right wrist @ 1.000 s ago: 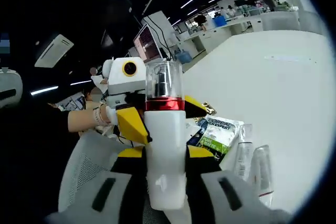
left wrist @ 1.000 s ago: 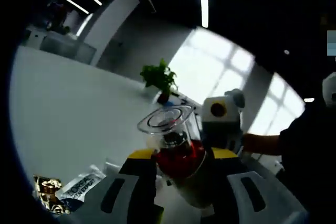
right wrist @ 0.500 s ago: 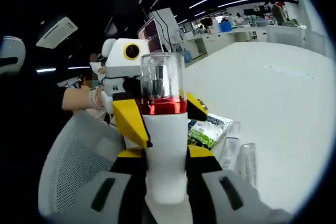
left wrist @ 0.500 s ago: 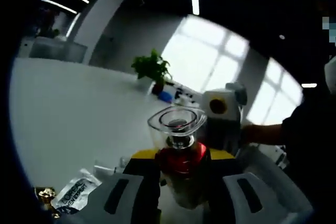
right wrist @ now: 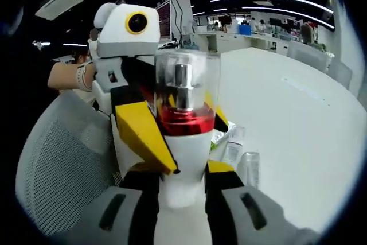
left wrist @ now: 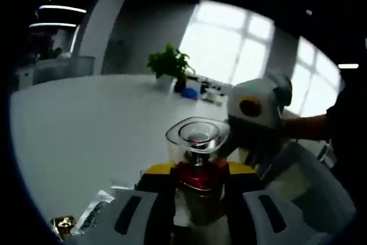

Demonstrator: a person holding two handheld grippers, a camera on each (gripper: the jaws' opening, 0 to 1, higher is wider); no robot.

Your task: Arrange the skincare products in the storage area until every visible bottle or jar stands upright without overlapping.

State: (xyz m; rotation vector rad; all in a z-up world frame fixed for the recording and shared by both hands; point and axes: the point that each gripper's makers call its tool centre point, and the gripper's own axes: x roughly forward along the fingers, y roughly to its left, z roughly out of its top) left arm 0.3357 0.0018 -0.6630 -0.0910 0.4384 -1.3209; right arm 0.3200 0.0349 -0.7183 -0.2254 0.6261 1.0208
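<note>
A white pump bottle with a red collar and a clear cap is held up in the air over the table. My right gripper is shut on its white body. My left gripper comes in from the left, its yellow jaws closed on the neck at the red collar. In the left gripper view the same bottle stands between the jaws of my left gripper, cap toward the camera, with the right gripper's white body just behind it.
On the white table below lie a green sachet and two clear bottles, on their sides. A silver packet and a gold item lie at lower left. A grey mesh chair stands beside it. A potted plant stands far off.
Both grippers keep their hold on the bottle. Both views have swung, and the left gripper now looms larger and closer in the right gripper view.
</note>
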